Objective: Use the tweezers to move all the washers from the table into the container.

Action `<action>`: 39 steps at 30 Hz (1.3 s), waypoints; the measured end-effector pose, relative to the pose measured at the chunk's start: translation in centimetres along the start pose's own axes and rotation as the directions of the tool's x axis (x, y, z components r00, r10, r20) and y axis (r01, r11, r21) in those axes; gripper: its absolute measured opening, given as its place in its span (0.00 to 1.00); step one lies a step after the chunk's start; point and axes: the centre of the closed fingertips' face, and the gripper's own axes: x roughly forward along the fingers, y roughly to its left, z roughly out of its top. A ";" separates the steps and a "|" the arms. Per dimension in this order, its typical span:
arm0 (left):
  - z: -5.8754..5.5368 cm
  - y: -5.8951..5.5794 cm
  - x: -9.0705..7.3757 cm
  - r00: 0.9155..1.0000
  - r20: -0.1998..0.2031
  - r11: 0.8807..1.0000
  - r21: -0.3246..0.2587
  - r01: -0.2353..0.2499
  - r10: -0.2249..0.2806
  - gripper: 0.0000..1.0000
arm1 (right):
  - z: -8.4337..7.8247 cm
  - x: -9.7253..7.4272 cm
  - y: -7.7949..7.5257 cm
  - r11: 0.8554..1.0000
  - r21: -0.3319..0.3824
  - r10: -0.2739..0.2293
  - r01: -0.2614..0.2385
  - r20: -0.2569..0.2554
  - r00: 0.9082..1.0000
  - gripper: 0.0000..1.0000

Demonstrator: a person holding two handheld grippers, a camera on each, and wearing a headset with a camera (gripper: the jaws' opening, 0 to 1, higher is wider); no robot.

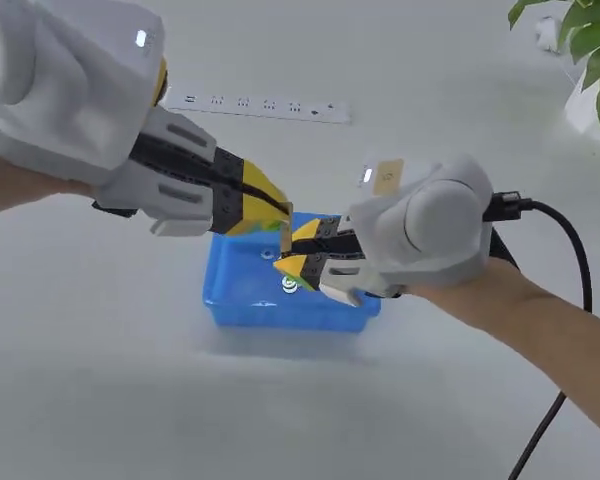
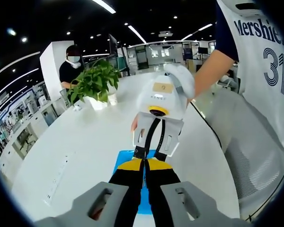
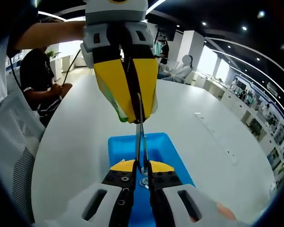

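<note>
Tweezers (image 3: 141, 137) of thin silvery metal stand over the shallow blue plastic container (image 3: 161, 151), and both tools have hold of them. In the right gripper view the left gripper (image 3: 139, 117) shows at the top. Its broad yellow-tipped jaws are pressed together on the tweezers' upper end, above the container. The right gripper (image 3: 142, 166) sits lower, just over the container's floor. Its black, yellow-tipped jaws are drawn in to a narrow slit with the tweezers' legs pinched between them. A small round metal washer (image 3: 144, 181) lies on the container's floor right under the tweezers' lower end; whether the tips touch it I cannot tell.

In the head view the left gripper (image 1: 283, 213) reaches over the container's (image 1: 240, 300) far left side and the right gripper (image 1: 294, 247) over its right side, their tips nearly meeting above its middle. A washer (image 1: 290, 285) shows inside the container below them. Beyond the container a long white power strip (image 1: 255, 103) lies on the white table (image 1: 100, 380). Green plant leaves (image 1: 580, 40) hang well beyond the container's right side, and a black cable (image 1: 584, 275) trails to the container's right.

In the left gripper view the left gripper's (image 2: 144, 164) jaws leave only a thin gap, facing the right gripper (image 2: 145, 153) over the container (image 2: 120, 163).
</note>
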 end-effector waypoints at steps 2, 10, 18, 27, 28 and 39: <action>-0.5 0.2 0.3 1.000 -0.005 1.000 -0.010 0.004 -0.004 0.05 | -0.5 0.3 0.0 1.000 0.012 0.008 -0.008 -0.010 1.000 0.11; -2.1 1.0 1.4 1.000 -0.008 0.999 -0.049 0.010 -0.010 0.05 | -1.8 1.0 -0.2 0.999 0.032 0.023 -0.021 -0.037 0.999 0.11; -2.4 0.8 1.7 1.000 -0.015 0.998 -0.052 0.020 -0.021 0.05 | -2.2 1.2 0.0 0.998 0.055 0.027 -0.025 -0.038 0.999 0.11; -2.1 0.6 1.7 1.000 -0.013 0.999 -0.044 0.023 -0.024 0.05 | -2.0 1.2 0.1 0.997 0.072 0.011 -0.009 -0.022 1.000 0.12; -2.1 0.6 1.6 1.000 -0.014 0.999 -0.042 0.023 -0.024 0.05 | -2.0 1.2 0.1 0.997 0.072 0.010 -0.009 -0.022 1.000 0.12; -1.5 0.5 1.1 1.000 -0.014 0.999 -0.034 0.014 -0.015 0.05 | -1.1 0.9 0.2 0.997 0.075 -0.001 0.001 -0.004 1.000 0.13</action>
